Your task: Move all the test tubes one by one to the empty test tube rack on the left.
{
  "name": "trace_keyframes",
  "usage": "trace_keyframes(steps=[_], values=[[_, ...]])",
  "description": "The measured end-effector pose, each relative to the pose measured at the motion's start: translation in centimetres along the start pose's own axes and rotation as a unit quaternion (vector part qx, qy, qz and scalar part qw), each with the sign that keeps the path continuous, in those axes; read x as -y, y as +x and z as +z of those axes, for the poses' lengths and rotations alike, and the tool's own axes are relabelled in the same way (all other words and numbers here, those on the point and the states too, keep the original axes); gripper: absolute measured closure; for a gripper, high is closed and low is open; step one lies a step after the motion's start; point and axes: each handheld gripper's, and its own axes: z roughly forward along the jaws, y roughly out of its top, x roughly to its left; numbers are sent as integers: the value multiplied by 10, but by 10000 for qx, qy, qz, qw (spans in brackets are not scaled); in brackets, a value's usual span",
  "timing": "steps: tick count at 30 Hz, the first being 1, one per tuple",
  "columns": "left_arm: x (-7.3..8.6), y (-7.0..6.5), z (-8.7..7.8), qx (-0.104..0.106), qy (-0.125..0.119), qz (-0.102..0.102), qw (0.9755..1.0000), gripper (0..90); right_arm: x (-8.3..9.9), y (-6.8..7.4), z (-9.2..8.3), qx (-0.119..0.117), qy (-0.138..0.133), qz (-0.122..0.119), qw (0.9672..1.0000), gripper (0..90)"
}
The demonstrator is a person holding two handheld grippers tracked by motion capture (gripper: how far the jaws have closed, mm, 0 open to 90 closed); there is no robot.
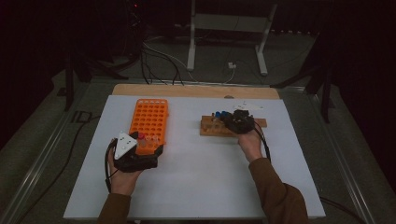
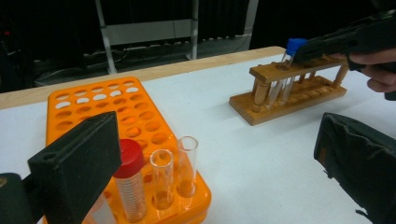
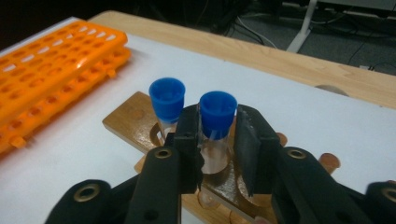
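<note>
Right tool (image 3: pixel 217 140) clenched on blue-capped tube (image 3: pixel 216 122) in wooden rack (image 3: pixel 135 122); left tool (image 2: pixel 210 158) released beside orange rack (image 2: pixel 100 109).

Dim room; grey floor (image 1: pixel 42 140) strewn with cables (image 1: pixel 159 60); white metal stand (image 1: pixel 229 28) behind wooden-edged white table (image 1: pixel 201 172).
</note>
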Motion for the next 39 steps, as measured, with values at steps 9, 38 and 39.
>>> trace_keyframes(steps=[9,38,39], values=[[-1,-5,1,105,1,34,9999,12,3,3,1,16,12,-28,10000,766],[-7,-25,23,498,145,173,9985,14,-29,5,-63,-116,-692,-197,9973,767],[-7,-25,23,498,145,173,9985,14,-29,5,-63,-116,-692,-197,9973,767]])
